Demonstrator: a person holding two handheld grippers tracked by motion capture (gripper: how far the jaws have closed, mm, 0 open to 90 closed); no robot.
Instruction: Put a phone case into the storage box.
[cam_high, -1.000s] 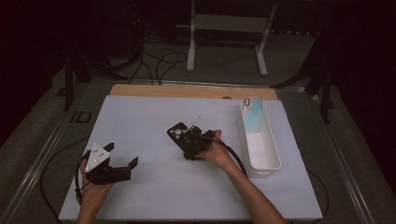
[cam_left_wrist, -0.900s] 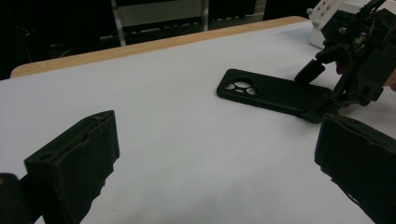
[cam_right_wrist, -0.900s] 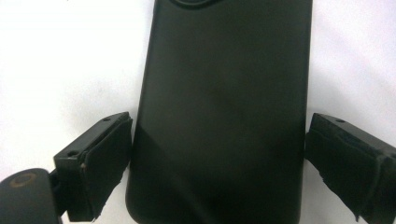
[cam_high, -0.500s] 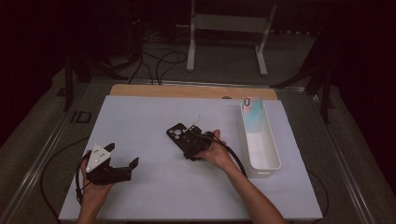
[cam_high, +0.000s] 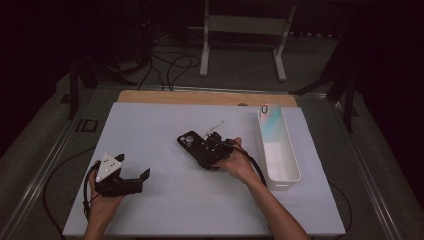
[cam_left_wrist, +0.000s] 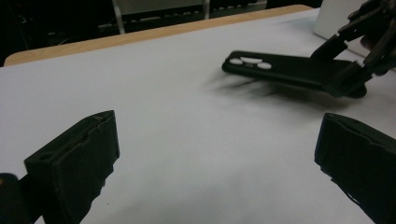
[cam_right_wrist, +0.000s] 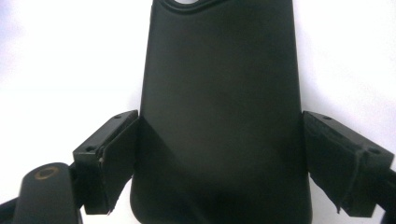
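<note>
Black rubber pads of the right gripper (cam_right_wrist: 219, 163) clamp the long sides of a phone case (cam_right_wrist: 219, 107), which runs away from the fingers with its far end tilted clear of the white table (cam_high: 165, 130), likely for carrying. The left gripper (cam_left_wrist: 219, 177) idles nearby, jaws spread on nothing. Beyond the fingers stands a white bin (cam_high: 287, 165).

Black phone case (cam_right_wrist: 219, 107) cut off at twelve and six o'clock in the right gripper view, its near end hidden behind the right gripper (cam_high: 212, 150) in the high view, white bin's (cam_left_wrist: 336, 18) top cropped at one o'clock.
</note>
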